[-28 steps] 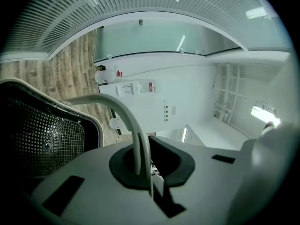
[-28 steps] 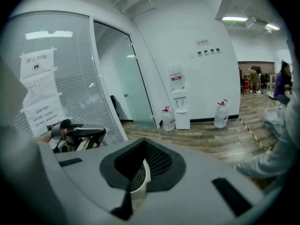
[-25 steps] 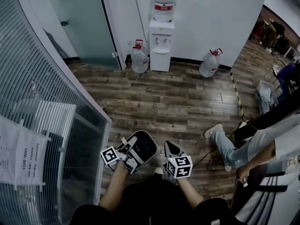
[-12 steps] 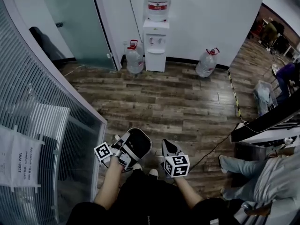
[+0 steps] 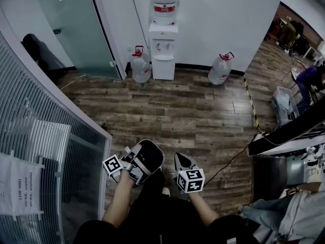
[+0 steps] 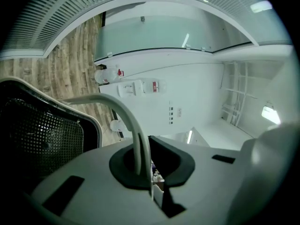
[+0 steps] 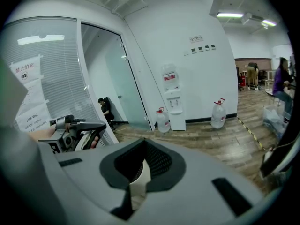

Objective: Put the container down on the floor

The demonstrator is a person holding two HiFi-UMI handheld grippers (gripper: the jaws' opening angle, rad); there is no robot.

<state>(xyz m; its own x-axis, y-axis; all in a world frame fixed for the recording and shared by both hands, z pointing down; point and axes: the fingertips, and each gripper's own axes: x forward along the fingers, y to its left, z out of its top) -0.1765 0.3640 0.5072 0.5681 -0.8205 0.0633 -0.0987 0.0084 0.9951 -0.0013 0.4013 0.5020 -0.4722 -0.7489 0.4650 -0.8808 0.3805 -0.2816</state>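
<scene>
Bystander (image 5: pixel 299 215) retreated, container (image 5: pixel 148 157) handle (image 6: pixel 123 109) seemingly clamped in left tool (image 6: pixel 149 170)

Right gripper (image 7: pixel 134 197) — jaws clamped on container (image 7: pixel 140 175) rim (pale).

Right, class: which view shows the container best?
The head view: the container shows in full outline. The left gripper view shows only its mesh and handle up close; the right gripper view, just a strip of rim.
</scene>
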